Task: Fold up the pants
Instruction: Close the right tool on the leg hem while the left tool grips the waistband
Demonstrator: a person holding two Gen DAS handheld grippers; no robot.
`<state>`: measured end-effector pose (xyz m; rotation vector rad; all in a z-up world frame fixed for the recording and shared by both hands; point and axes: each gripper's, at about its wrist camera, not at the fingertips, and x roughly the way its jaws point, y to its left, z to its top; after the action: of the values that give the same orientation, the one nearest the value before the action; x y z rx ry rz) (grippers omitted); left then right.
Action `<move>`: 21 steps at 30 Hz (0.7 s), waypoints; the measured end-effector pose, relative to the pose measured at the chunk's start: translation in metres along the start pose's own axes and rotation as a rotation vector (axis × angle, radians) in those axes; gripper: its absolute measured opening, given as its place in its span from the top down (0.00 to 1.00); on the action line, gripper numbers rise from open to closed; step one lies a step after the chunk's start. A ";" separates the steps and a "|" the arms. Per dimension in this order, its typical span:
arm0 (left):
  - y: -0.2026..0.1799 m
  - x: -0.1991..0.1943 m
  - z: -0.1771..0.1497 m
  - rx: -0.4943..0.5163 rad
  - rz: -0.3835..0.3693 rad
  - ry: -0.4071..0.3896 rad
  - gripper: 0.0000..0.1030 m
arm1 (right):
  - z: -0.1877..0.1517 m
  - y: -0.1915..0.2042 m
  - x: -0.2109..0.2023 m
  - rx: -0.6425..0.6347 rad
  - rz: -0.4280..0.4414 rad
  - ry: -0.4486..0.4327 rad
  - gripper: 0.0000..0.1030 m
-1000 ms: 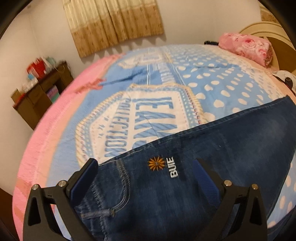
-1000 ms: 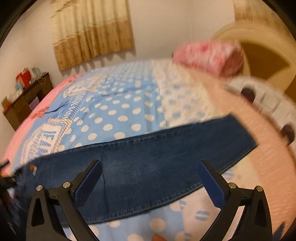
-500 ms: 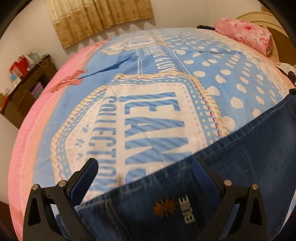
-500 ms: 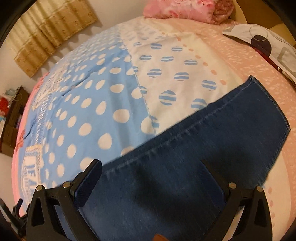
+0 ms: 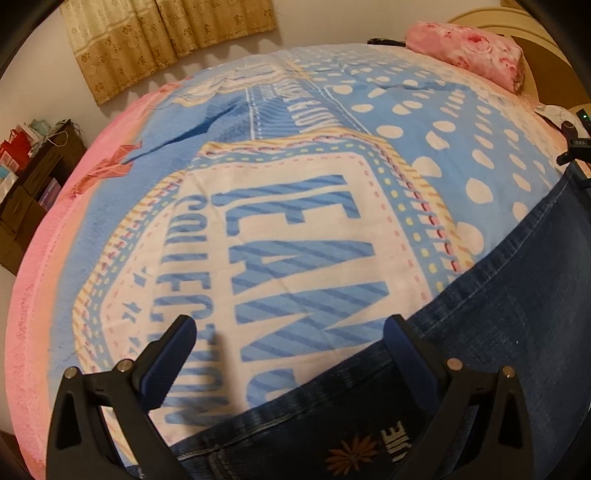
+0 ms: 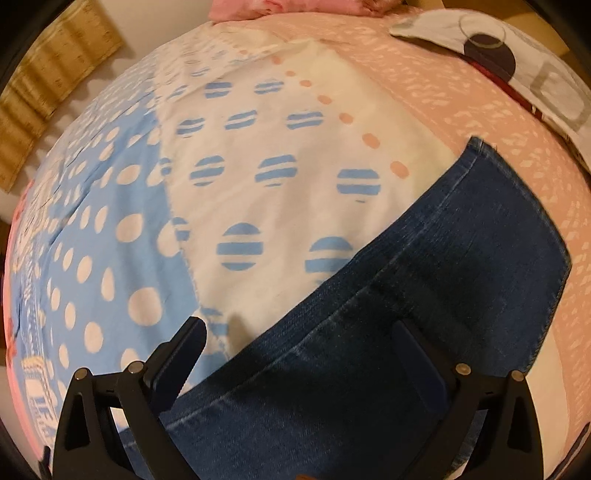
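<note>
overhead, both grippers' jaws wide above jeans (image 5: 517,314) on a patterned bedspread (image 5: 295,221), curtain (image 5: 166,33) behind.

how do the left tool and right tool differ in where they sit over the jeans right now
The left tool sits over the waist end of the dark blue denim jeans, near the orange flower embroidery; the right tool sits over the leg end, near the hem. Between the left tool's fingers lies mostly the blue and white printed blanket; between the right tool's, mostly denim. Both are open, straddling the jeans' far edge and gripping nothing.
</note>
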<state>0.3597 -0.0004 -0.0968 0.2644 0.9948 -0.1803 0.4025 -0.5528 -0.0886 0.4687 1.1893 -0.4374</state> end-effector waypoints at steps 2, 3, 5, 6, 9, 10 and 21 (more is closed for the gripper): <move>-0.001 0.001 -0.002 0.006 -0.010 0.000 0.04 | -0.002 0.003 0.006 -0.011 -0.023 0.006 0.02; 0.000 0.002 -0.002 0.005 -0.019 0.003 0.05 | -0.003 0.003 0.008 -0.013 -0.031 0.000 0.02; 0.002 0.001 -0.005 0.005 -0.050 0.010 0.09 | -0.004 0.004 0.008 -0.019 -0.043 -0.003 0.07; 0.003 0.000 -0.006 0.007 -0.066 0.015 0.11 | -0.004 0.004 0.008 -0.022 -0.054 0.001 0.09; 0.010 -0.004 -0.008 0.014 -0.112 0.026 0.16 | -0.002 -0.002 0.005 -0.023 -0.068 0.015 0.24; 0.015 -0.004 -0.009 0.010 -0.131 0.035 0.16 | 0.000 -0.005 0.004 -0.021 -0.068 0.021 0.31; 0.027 -0.007 -0.012 0.051 -0.229 0.101 0.31 | 0.004 -0.015 0.002 -0.021 -0.060 0.036 0.42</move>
<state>0.3532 0.0294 -0.0930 0.2072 1.1211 -0.4042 0.3979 -0.5670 -0.0913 0.4253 1.2441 -0.4692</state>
